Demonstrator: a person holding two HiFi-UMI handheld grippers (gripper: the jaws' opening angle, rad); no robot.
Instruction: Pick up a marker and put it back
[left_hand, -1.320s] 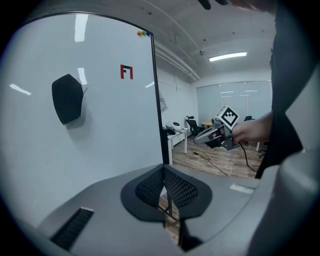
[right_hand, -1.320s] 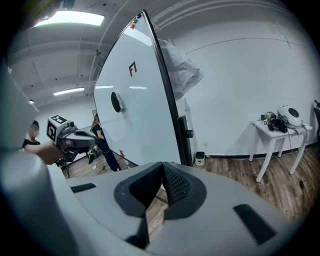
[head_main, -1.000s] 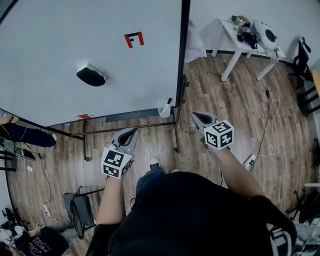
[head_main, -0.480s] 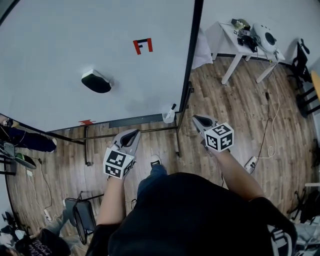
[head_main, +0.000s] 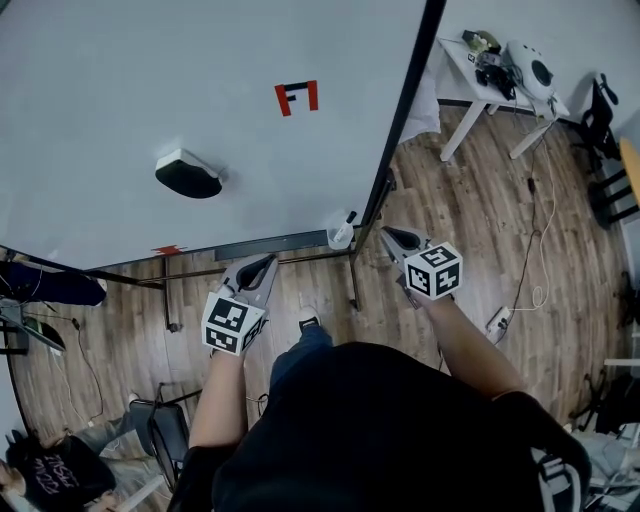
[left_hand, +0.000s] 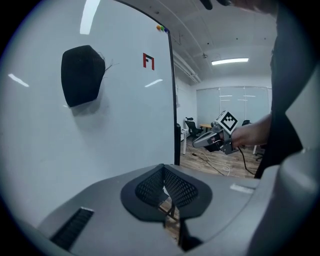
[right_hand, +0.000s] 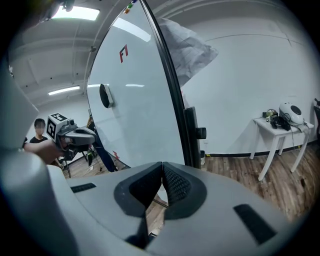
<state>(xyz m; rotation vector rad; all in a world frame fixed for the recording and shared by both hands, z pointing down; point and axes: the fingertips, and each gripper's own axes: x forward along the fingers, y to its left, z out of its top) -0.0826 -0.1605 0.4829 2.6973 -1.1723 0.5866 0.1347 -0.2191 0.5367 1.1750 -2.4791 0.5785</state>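
Observation:
A marker (head_main: 347, 219) with a black cap stands in a small clear cup (head_main: 336, 236) at the whiteboard's (head_main: 150, 90) lower right corner. My right gripper (head_main: 389, 237) hovers just right of the cup, shut and holding nothing; in the right gripper view its jaws (right_hand: 161, 184) meet in front of the board's black edge. My left gripper (head_main: 261, 266) hangs lower left of the cup, below the board's tray, also shut and empty (left_hand: 164, 186). Each gripper shows in the other's view: the right gripper (left_hand: 214, 138) and the left gripper (right_hand: 71, 136).
A black eraser (head_main: 188, 174) and a red-and-black mark (head_main: 296, 97) sit on the board. The board's stand legs (head_main: 352, 285) rise from the wood floor. A white table (head_main: 455, 60) with devices stands at the back right. A power strip (head_main: 497, 320) and cable lie right, a chair (head_main: 165, 435) and a person (head_main: 55, 478) lower left.
The view has swung so the board and cup sit further right. My right gripper has come closer to the cup. The left gripper has barely moved.

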